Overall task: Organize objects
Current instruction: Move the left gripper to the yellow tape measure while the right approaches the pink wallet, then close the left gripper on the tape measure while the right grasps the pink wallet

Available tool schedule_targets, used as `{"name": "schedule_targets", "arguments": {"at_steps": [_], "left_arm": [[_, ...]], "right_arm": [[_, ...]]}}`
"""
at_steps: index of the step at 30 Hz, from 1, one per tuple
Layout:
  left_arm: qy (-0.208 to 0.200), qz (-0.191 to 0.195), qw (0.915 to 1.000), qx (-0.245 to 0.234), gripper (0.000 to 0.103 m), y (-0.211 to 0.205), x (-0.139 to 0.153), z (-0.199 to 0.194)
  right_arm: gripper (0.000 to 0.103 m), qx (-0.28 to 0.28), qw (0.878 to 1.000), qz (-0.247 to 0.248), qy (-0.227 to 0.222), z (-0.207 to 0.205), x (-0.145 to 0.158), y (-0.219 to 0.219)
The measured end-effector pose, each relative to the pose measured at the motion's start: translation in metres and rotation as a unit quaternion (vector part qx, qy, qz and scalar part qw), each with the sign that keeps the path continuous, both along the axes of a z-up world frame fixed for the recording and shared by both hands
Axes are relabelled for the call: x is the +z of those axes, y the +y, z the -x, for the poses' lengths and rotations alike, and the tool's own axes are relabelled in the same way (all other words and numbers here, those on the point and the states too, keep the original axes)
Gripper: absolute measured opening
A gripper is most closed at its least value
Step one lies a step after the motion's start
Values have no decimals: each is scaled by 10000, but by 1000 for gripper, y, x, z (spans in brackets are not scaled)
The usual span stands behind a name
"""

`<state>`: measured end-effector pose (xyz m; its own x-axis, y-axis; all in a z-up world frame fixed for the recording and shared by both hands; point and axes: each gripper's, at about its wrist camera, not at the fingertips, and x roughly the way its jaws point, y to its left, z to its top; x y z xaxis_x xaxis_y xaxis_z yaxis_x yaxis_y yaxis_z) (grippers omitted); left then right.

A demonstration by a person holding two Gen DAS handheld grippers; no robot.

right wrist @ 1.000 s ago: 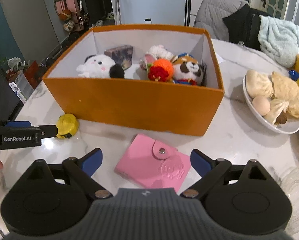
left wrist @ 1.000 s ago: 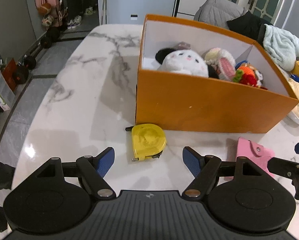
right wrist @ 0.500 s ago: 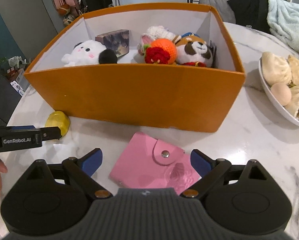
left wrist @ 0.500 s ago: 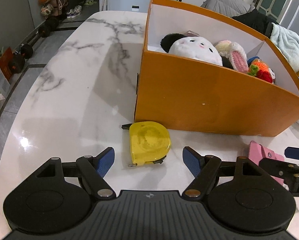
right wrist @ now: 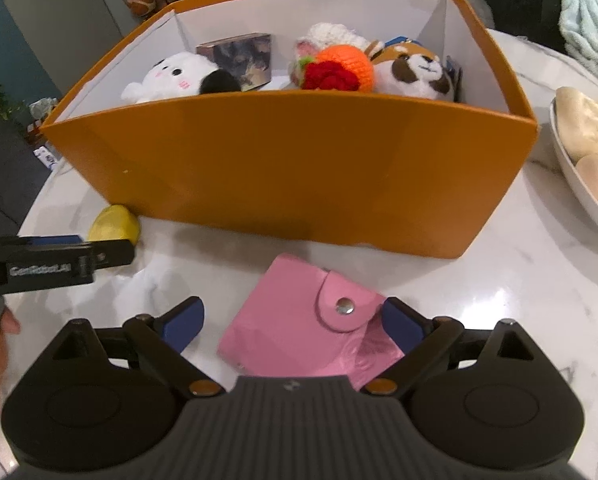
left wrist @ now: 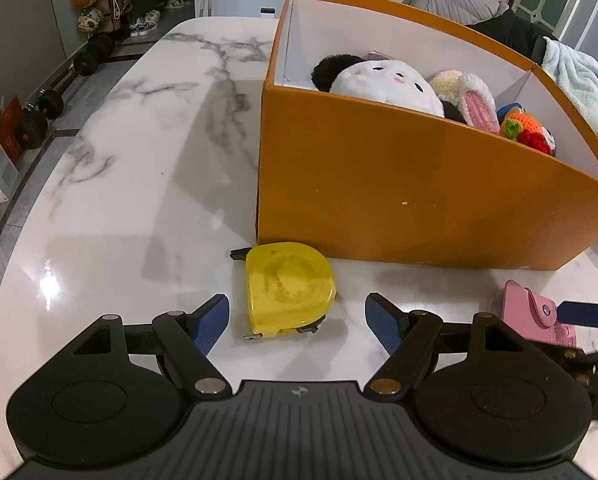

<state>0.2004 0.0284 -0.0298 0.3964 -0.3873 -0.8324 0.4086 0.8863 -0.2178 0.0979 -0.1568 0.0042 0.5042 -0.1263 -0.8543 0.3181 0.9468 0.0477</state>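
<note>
A yellow tape measure (left wrist: pixel 289 286) lies flat on the marble table, just in front of the orange box (left wrist: pixel 419 204). My left gripper (left wrist: pixel 297 318) is open, its blue fingertips either side of the tape measure's near end. A pink snap wallet (right wrist: pixel 311 322) lies in front of the box (right wrist: pixel 299 168). My right gripper (right wrist: pixel 291 320) is open, its fingertips flanking the wallet, the right one close to its edge. The wallet (left wrist: pixel 535 316) and tape measure (right wrist: pixel 113 224) each show in the other view. The box holds several plush toys (right wrist: pixel 179 78).
A white bowl (right wrist: pixel 579 184) with buns and an egg sits at the right. A light blue towel (left wrist: pixel 579 80) lies behind the box. The table's rounded edge (left wrist: pixel 31 216) runs along the left, with floor and dumbbells beyond. The left gripper's finger (right wrist: pixel 55 262) shows at left.
Both grippers have moved forward and lower. The tape measure now lies between the left fingertips and the wallet between the right fingertips. Both stay open.
</note>
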Motion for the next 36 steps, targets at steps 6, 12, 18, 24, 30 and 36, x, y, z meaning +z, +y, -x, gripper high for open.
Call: {"name": "schedule_targets", "arguments": {"at_steps": [6, 12, 18, 24, 30, 36], "left_arm": [[18, 69, 10000, 24, 89, 0, 1, 1], [135, 140, 9998, 41, 88, 0, -1, -1], [243, 258, 9993, 144, 88, 5, -2, -2], [255, 248, 9993, 141, 88, 4, -1, -3], [276, 256, 9992, 156, 88, 6, -3, -9], [282, 274, 9991, 137, 88, 9, -4, -12]], "right_arm": [[99, 181, 9998, -110, 65, 10, 0, 6], [99, 633, 9971, 319, 259, 18, -5, 23], [99, 1094, 9930, 343, 272, 23, 0, 38], [99, 1396, 9839, 1084, 251, 15, -1, 36], [99, 1823, 9821, 480, -31, 4, -4, 23], [100, 1996, 9797, -69, -189, 12, -5, 18]]}}
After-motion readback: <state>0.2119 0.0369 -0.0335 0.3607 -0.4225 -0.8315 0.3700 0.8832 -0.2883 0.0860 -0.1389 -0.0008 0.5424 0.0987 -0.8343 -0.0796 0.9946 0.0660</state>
